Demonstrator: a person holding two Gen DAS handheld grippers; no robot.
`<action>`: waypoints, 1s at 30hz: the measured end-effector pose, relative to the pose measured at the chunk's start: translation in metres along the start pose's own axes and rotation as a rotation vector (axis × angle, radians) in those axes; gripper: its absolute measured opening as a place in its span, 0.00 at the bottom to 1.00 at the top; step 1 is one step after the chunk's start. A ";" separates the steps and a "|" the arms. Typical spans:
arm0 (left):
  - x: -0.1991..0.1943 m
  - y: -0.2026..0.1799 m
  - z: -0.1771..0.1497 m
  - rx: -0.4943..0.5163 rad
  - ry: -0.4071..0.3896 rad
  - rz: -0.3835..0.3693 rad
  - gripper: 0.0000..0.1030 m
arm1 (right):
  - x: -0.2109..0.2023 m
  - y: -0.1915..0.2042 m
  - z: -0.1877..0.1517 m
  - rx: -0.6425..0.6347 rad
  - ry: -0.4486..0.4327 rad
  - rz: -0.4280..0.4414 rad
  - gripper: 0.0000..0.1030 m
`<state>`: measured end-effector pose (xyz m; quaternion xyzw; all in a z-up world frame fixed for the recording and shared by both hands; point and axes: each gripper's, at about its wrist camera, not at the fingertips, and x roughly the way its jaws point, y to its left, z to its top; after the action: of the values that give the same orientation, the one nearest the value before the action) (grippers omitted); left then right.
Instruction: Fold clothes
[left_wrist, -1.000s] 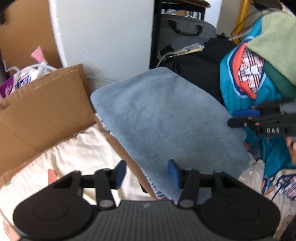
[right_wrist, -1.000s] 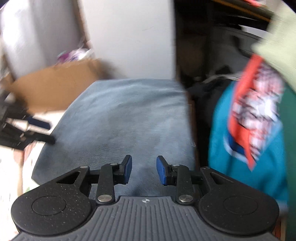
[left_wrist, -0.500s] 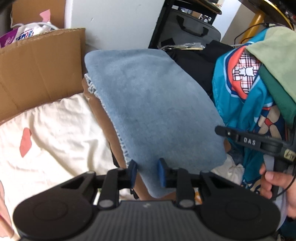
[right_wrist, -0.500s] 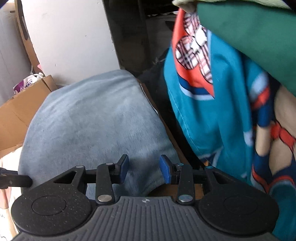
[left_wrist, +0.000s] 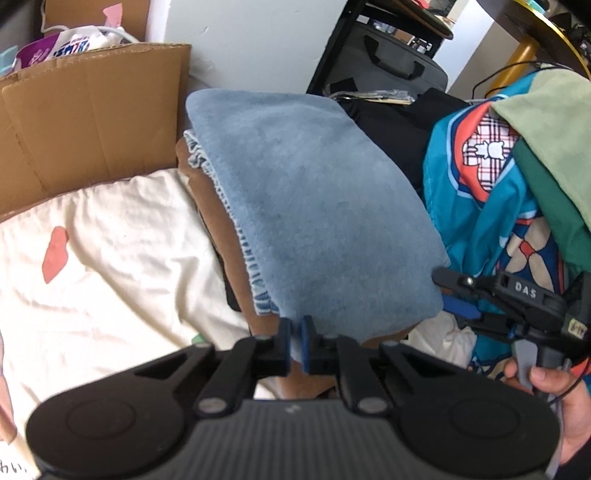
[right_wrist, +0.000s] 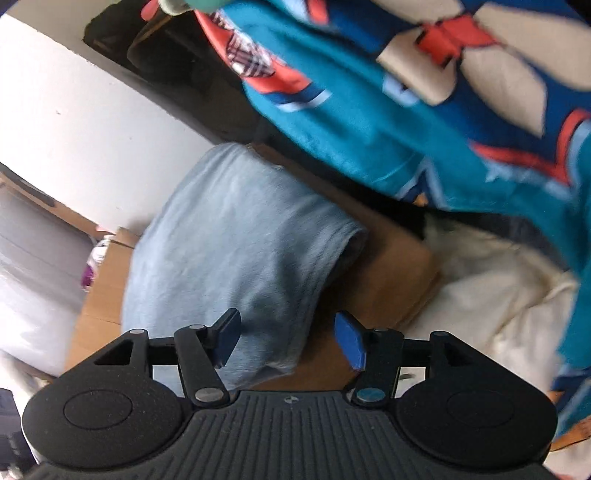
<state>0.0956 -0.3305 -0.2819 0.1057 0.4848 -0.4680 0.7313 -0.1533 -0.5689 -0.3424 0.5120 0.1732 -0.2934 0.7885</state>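
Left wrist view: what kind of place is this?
Likely a cluttered bedroom or storage corner at home. A folded blue towel lies on a cream printed bedsheet, cardboard boxes stand against the wall, and loose clothes including a teal patterned garment are piled up.

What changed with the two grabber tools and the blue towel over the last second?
The left gripper closed its fingers, now nearly together at the near edge of the blue towel. The right gripper opened its fingers wider and swung toward the teal patterned cloth. The towel stayed folded on the brown cloth.
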 end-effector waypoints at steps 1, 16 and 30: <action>0.000 0.001 -0.002 -0.004 0.005 0.002 0.00 | 0.003 -0.001 -0.003 0.010 -0.004 0.013 0.61; -0.018 0.014 -0.021 -0.069 0.031 0.050 0.04 | -0.002 0.005 -0.016 0.041 0.010 0.033 0.30; -0.024 0.006 -0.013 -0.084 0.025 0.085 0.66 | -0.025 0.024 -0.003 -0.067 0.023 -0.054 0.50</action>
<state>0.0900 -0.3057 -0.2707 0.1013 0.5080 -0.4143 0.7483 -0.1573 -0.5520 -0.3121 0.4838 0.2059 -0.3024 0.7951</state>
